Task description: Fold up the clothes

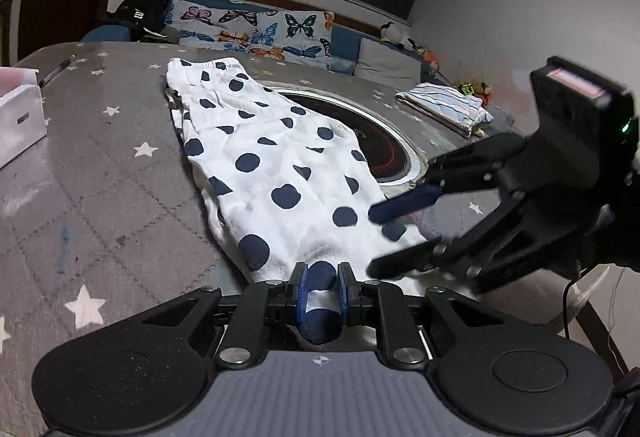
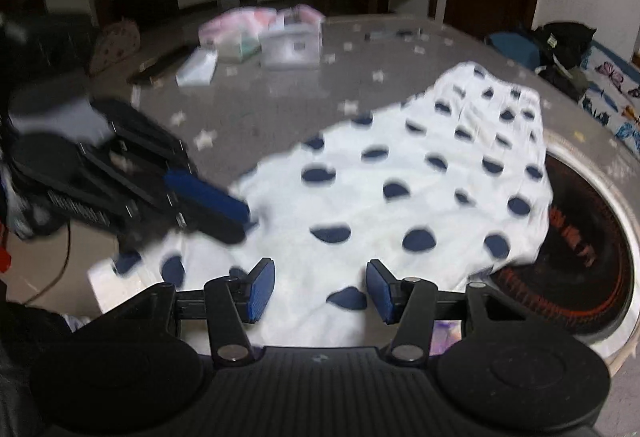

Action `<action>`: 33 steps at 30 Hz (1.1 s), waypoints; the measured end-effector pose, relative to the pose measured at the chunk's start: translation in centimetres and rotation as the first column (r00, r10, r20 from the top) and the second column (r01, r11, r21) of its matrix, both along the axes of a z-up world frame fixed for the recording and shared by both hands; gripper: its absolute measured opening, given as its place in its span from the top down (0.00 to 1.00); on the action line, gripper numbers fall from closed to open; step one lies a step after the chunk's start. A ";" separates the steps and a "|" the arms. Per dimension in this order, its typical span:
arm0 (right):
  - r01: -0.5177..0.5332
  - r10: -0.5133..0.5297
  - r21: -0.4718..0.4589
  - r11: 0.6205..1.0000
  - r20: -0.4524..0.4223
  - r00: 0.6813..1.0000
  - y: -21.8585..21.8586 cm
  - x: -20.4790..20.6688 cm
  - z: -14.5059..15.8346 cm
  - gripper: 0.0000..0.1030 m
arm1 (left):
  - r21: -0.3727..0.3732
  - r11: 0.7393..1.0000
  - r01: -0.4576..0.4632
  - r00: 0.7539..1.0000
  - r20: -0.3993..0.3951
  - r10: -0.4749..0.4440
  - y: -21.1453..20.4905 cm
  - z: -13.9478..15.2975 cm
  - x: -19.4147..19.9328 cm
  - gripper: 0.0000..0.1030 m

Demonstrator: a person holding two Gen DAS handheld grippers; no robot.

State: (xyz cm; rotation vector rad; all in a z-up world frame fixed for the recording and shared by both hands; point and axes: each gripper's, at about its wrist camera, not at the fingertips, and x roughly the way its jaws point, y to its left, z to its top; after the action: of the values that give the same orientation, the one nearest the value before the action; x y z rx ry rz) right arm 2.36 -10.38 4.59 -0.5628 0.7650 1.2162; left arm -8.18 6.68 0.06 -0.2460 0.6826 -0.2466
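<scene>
A white garment with navy dots (image 1: 280,165) lies flat on the grey star-print table (image 1: 100,165), stretching away from me. My left gripper (image 1: 322,289) is shut on its near hem, a fold of cloth pinched between the blue pads. My right gripper (image 1: 378,241) hovers open over the near right corner of the garment, one finger above and one below the edge. In the right wrist view the garment (image 2: 400,197) fills the middle. The right gripper (image 2: 320,291) is open just above the cloth, and the left gripper (image 2: 236,217) holds the edge at the left.
A round black hotplate (image 1: 380,145) set in the table lies partly under the garment's right side. A folded striped cloth (image 1: 444,105) sits far right, a white box (image 1: 20,117) far left, a pen (image 1: 56,71) behind it. Boxes (image 2: 288,41) stand at the table's far side.
</scene>
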 end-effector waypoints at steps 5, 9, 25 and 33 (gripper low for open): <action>0.018 -0.018 -0.002 1.000 0.019 1.000 -0.9 0.1 0.9 0.50 | 0.011 1.000 0.014 1.000 0.024 -0.014 -0.1 1.2 0.1 0.83; 0.020 -0.020 0.021 1.000 -0.005 1.000 -0.7 0.4 0.9 0.50 | 0.004 1.000 0.016 0.998 0.058 -0.016 -0.2 2.1 1.0 0.83; 0.136 -0.135 0.065 0.989 -0.015 0.991 1.4 9.9 3.1 0.50 | -0.043 0.998 -0.035 0.999 0.018 0.035 1.3 1.0 5.7 0.79; 0.257 -0.254 0.103 0.961 -0.041 0.966 5.6 19.8 2.2 0.50 | -0.073 0.997 -0.033 0.999 -0.015 0.032 2.0 0.3 6.7 0.77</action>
State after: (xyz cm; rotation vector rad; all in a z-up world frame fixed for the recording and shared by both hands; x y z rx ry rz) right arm 22.17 -4.82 6.76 -0.3467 0.7649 1.0203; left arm -1.48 8.67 0.38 -0.3292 0.6835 -0.2393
